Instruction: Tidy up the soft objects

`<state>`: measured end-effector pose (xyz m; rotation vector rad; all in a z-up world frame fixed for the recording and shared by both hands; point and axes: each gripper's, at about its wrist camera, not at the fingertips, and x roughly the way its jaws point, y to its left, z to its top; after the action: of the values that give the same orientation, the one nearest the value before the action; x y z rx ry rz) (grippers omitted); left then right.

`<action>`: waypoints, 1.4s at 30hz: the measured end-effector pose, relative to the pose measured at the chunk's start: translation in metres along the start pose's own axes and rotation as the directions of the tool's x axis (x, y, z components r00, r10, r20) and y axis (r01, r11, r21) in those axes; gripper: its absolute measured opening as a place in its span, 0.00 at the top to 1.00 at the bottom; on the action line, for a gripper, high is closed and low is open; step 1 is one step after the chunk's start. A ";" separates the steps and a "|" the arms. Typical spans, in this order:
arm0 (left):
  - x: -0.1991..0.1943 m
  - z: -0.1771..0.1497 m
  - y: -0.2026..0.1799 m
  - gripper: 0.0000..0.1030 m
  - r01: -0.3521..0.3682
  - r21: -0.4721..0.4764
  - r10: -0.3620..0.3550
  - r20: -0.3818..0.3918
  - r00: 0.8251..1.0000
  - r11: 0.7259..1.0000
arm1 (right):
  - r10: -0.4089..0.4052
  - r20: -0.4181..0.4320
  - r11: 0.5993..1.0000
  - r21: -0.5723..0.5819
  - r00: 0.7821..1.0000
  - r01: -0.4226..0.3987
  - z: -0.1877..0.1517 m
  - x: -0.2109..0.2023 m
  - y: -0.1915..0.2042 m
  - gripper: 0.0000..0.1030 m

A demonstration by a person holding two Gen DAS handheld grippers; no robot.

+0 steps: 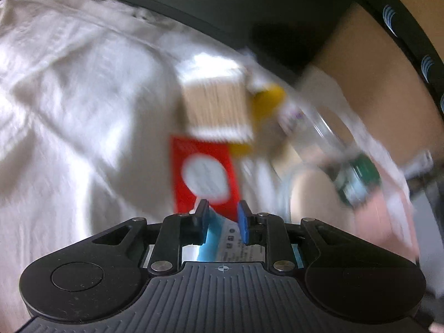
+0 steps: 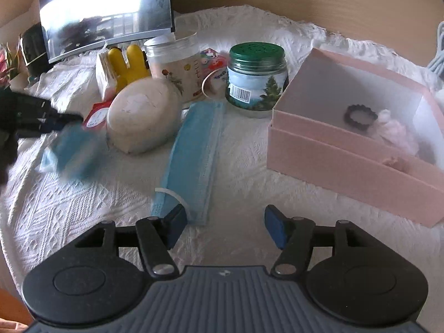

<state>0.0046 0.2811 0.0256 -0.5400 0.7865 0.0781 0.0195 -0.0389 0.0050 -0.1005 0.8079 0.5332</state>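
My left gripper [image 1: 222, 215] is shut on a blue packaged face mask [image 1: 222, 236], held above the white cloth. The same pack [image 2: 70, 152] hangs blurred from the left gripper [image 2: 66, 119] in the right wrist view. My right gripper [image 2: 223, 223] is open and empty, low over the cloth. A loose blue face mask [image 2: 194, 152] lies flat just ahead of its left finger. An open pink box [image 2: 358, 136] at right holds a black hair tie [image 2: 360, 113] and a pink fluffy item [image 2: 396, 130]. A round cream cushion [image 2: 141, 116] sits left of the mask.
A white textured cloth [image 2: 249, 166] covers the table. Behind stand a green-lidded jar [image 2: 255, 80], a clear tub [image 2: 177, 61], a yellow toy [image 2: 127, 63], a cotton-swab box [image 1: 216, 105], a red packet [image 1: 202, 174] and a monitor [image 2: 105, 8].
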 end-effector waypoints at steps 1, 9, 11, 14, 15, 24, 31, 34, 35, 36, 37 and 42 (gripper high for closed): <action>-0.001 -0.007 -0.007 0.76 0.013 0.019 -0.013 -0.012 1.000 1.000 | -0.002 0.001 1.000 -0.001 1.000 0.002 -0.001 0.000 0.000 0.39; -0.016 -0.026 -0.064 0.76 0.057 0.267 -0.058 -0.004 0.998 0.962 | -0.066 0.048 0.998 0.019 0.997 0.065 -0.013 -0.013 -0.013 0.34; -0.018 -0.022 -0.074 0.76 0.006 0.347 -0.024 0.049 0.999 0.938 | -0.101 0.059 0.994 0.035 0.993 0.099 -0.017 -0.015 -0.020 0.33; -0.015 -0.010 -0.069 0.76 -0.047 0.324 0.024 0.076 0.997 0.945 | -0.135 0.074 0.990 0.045 0.988 0.132 -0.025 -0.016 -0.028 0.33; -0.012 -0.008 -0.064 0.76 -0.046 0.290 0.028 0.068 0.997 0.956 | -0.143 0.080 0.989 0.047 0.986 0.140 -0.027 -0.016 -0.028 0.31; 0.003 -0.028 -0.055 0.76 0.066 0.183 -0.055 -0.066 0.996 0.981 | -0.173 0.110 0.985 0.047 0.979 0.169 -0.033 -0.014 -0.027 0.22; 0.003 -0.054 -0.077 0.76 0.154 0.260 -0.116 -0.158 0.981 0.953 | -0.184 0.102 0.982 0.063 0.978 0.178 -0.033 -0.012 -0.028 0.16; -0.006 -0.062 -0.088 0.76 0.139 0.357 -0.092 -0.147 0.985 0.924 | -0.185 0.102 0.982 0.066 0.977 0.179 -0.034 -0.012 -0.028 0.15; -0.009 -0.064 -0.092 0.76 0.125 0.396 -0.077 -0.135 0.988 0.910 | -0.185 0.103 0.982 0.066 0.977 0.179 -0.034 -0.012 -0.028 0.15; -0.013 -0.065 -0.095 0.76 0.109 0.434 -0.063 -0.119 0.991 0.894 | -0.184 0.102 0.982 0.066 0.978 0.178 -0.034 -0.012 -0.028 0.14; -0.018 -0.066 -0.097 0.76 0.093 0.471 -0.052 -0.100 0.994 0.877 | -0.183 0.101 0.982 0.066 0.978 0.177 -0.034 -0.012 -0.028 0.14; -0.035 -0.057 -0.110 0.76 0.055 0.551 -0.036 -0.045 0.998 0.833 | -0.182 0.095 0.982 0.065 0.979 0.176 -0.033 -0.011 -0.027 0.10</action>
<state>-0.0286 0.1630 0.0637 -0.0055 0.7836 -0.2023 0.0045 -0.0758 -0.0135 -0.0931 0.7073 0.3426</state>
